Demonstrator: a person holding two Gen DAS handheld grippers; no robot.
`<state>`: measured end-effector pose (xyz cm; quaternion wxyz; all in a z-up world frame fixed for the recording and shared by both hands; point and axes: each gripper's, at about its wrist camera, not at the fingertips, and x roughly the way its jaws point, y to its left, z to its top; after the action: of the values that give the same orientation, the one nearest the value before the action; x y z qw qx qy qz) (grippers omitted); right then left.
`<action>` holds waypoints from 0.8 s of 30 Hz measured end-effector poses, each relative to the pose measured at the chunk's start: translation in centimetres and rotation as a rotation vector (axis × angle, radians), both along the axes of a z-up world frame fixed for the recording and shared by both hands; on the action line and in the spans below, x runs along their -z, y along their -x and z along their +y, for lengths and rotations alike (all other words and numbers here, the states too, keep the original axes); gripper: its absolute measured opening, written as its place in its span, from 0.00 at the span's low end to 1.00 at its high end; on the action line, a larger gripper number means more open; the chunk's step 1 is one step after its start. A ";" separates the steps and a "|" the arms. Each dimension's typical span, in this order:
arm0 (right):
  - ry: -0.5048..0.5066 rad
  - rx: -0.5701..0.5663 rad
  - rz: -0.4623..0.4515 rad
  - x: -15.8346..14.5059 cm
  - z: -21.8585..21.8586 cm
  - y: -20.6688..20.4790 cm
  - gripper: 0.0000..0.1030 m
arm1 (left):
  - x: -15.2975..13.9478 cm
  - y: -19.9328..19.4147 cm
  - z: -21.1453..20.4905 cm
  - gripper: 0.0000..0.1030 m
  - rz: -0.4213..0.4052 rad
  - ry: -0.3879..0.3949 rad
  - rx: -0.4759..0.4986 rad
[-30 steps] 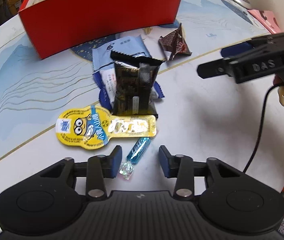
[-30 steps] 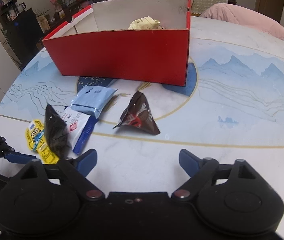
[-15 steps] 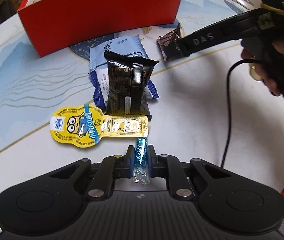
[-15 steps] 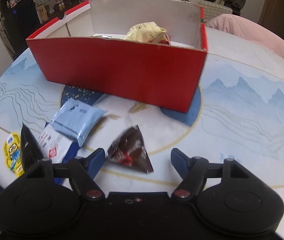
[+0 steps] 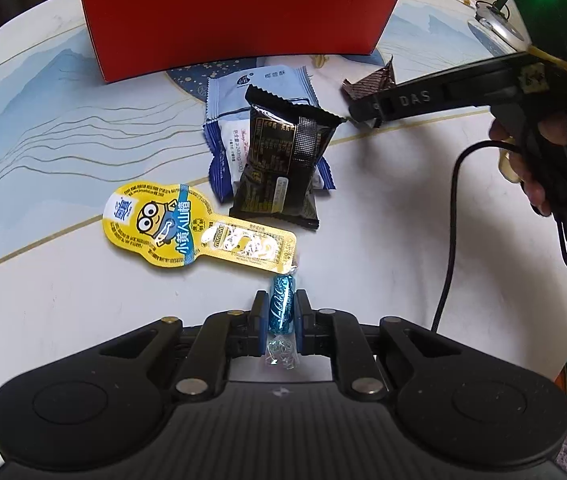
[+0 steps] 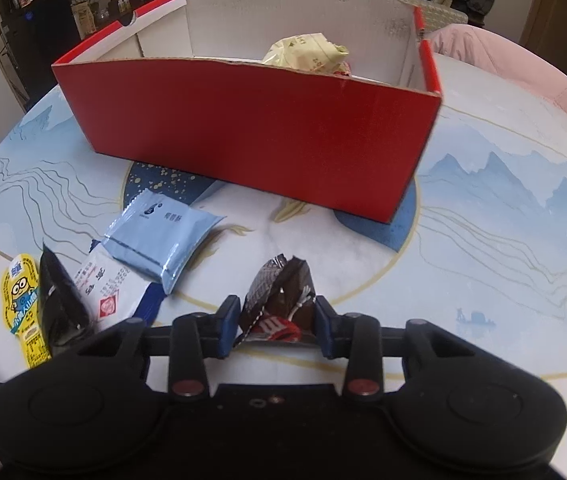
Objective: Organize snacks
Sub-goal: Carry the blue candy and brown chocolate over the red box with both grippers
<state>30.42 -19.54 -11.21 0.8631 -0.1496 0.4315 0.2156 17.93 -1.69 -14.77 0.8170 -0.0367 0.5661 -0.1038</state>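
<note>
My left gripper (image 5: 279, 314) is shut on a small blue foil candy (image 5: 280, 300), low over the white table, just below the yellow cartoon snack pack (image 5: 187, 228). The jaws of my right gripper (image 6: 277, 320) are closing on a brown triangular packet (image 6: 279, 292); both pads touch it and it looks crumpled. In the left wrist view that packet (image 5: 371, 82) shows just beyond the right gripper's finger. The red box (image 6: 243, 132) stands behind it with a cream packet (image 6: 307, 54) inside.
A black packet (image 5: 283, 160), a light blue packet (image 5: 259, 84) and a white-and-blue packet (image 5: 229, 140) lie piled mid-table. The right gripper's black cable (image 5: 449, 240) hangs over the table's right side. A lamp base (image 5: 499, 28) stands far right.
My left gripper closed on the blue candy and holds it. My right gripper moved forward to the brown packet and narrowed around it.
</note>
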 end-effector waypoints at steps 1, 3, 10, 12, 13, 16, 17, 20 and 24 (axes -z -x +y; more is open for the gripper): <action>-0.006 0.002 0.003 -0.1 -0.2 0.3 0.36 | 0.0 0.1 0.0 0.12 0.004 0.006 0.001; -0.010 0.013 0.001 -0.4 -0.8 0.9 0.35 | 0.0 0.3 0.0 0.11 0.012 0.017 0.003; -0.056 0.058 0.000 -1.7 -2.7 4.2 0.35 | -0.9 1.6 -0.1 0.11 0.008 0.036 0.022; -0.067 0.066 -0.003 -2.1 -3.0 5.2 0.35 | -1.1 2.0 0.0 0.11 0.008 0.043 0.022; -0.072 0.067 -0.007 -2.4 -3.1 5.7 0.35 | -1.2 2.1 0.1 0.11 0.008 0.043 0.018; -0.080 0.070 -0.024 -3.2 -3.3 7.4 0.35 | -1.7 2.5 0.7 0.11 0.004 0.061 -0.002; -0.085 0.069 -0.029 -3.4 -3.3 7.8 0.35 | -1.9 2.7 0.9 0.11 -0.001 0.068 -0.007; -0.093 0.066 -0.046 -4.4 -3.2 9.1 0.35 | -2.9 3.0 1.6 0.12 -0.020 0.084 -0.031; -0.107 0.059 -0.082 -6.3 -3.0 10.5 0.35 | -4.5 3.2 2.5 0.12 -0.048 0.098 -0.067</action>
<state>19.96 -22.59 -4.94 0.8928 -0.0993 0.3878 0.2067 14.77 0.77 -10.27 0.8307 -0.0932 0.5388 -0.1049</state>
